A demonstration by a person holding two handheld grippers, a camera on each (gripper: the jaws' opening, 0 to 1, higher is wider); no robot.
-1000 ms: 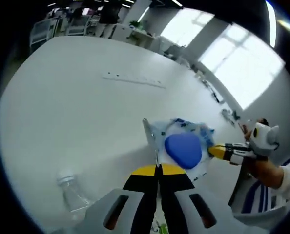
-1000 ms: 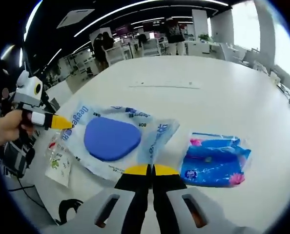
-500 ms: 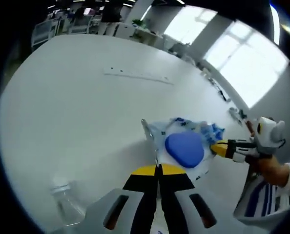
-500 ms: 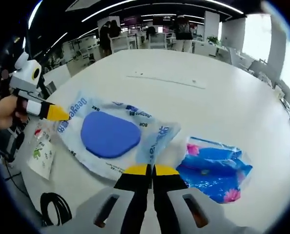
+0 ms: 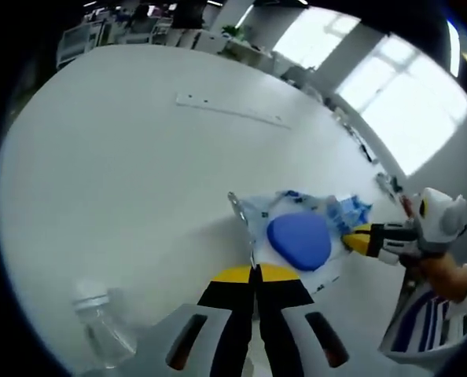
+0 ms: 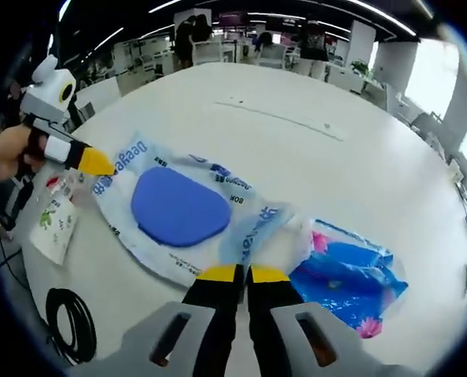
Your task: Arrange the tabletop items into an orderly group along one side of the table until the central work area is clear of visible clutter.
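A clear wipes pack with a blue oval lid (image 6: 178,206) is stretched between both grippers over the white table (image 6: 312,181). My right gripper (image 6: 235,273) is shut on its near crumpled end. At the far end my left gripper (image 6: 98,163), held by a hand, is shut on the pack. In the left gripper view, the same pack (image 5: 299,239) lies just past my left gripper (image 5: 255,272), and the right gripper (image 5: 358,239) pinches its opposite edge. A blue tissue pack (image 6: 347,279) lies to the right of the wipes.
A clear plastic bottle (image 5: 100,326) stands near the table edge, left of my left gripper. A small sachet with green and red print (image 6: 51,216) lies at the table's left edge, a black cable (image 6: 68,326) below it. A slotted strip (image 6: 284,115) crosses the far table.
Both grippers keep their hold on the wipes pack. Both views have shifted a little with the hands; the tissue pack and the bottle sit lower in their pictures.
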